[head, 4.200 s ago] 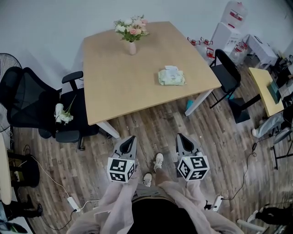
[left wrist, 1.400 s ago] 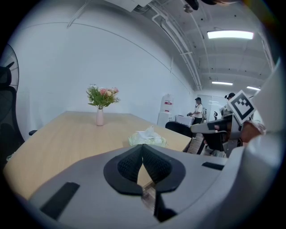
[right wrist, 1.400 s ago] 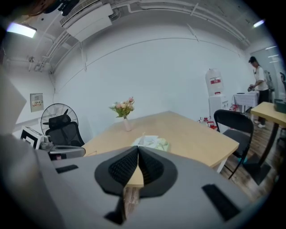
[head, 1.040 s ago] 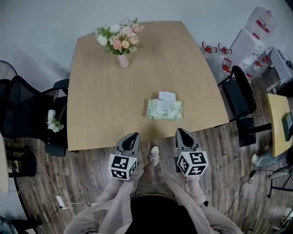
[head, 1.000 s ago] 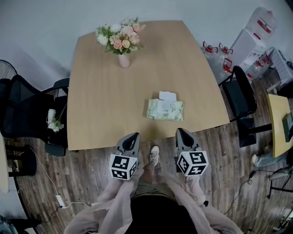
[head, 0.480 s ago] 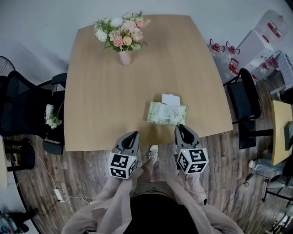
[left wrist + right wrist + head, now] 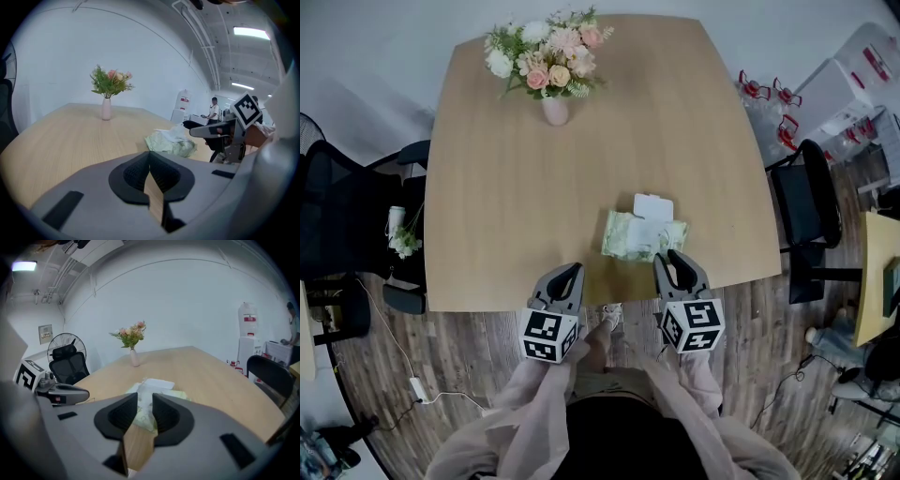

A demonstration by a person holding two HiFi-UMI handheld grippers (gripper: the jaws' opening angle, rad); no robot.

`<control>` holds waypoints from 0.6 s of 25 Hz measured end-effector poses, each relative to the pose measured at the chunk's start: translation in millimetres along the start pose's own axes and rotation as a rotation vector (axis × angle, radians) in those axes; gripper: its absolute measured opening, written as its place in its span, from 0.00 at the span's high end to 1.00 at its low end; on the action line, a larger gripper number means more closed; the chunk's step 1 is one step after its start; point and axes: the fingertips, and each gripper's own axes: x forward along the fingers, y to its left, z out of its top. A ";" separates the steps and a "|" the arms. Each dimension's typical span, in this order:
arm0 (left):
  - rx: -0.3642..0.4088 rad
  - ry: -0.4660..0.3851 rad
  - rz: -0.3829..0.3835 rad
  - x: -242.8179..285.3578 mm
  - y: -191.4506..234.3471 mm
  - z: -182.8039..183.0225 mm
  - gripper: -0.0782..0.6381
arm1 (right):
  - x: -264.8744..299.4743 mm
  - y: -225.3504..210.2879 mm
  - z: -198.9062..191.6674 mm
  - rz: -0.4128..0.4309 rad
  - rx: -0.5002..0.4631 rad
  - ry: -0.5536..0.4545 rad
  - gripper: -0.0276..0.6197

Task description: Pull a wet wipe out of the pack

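Observation:
The pale green wet wipe pack lies on the wooden table near its front edge, its white lid flap folded open. My right gripper is just short of the pack's near right corner. Its jaws are opening, and nothing is between them. In the right gripper view the pack shows straight ahead, past the parted pads. My left gripper hovers at the table edge, left of the pack, with its pads meeting at the tips. From there the pack is ahead and to the right.
A pink vase of flowers stands at the far side of the table. A black office chair is at the left and another black chair at the right. A second desk is far right.
Both grippers have moved forward and slightly down, from over the floor to the table's front edge. The right gripper's jaws have spread apart near the pack. The pack has not moved.

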 end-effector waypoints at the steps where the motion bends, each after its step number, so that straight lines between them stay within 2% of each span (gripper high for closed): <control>1: -0.003 0.001 0.001 1.8 0.7 0.0 0.87 | 2.2 -0.6 0.2 0.002 -0.005 0.005 0.79; 15: -0.027 0.008 0.025 16.2 11.6 -0.5 0.87 | 31.5 0.5 -5.2 0.011 -0.108 0.096 0.73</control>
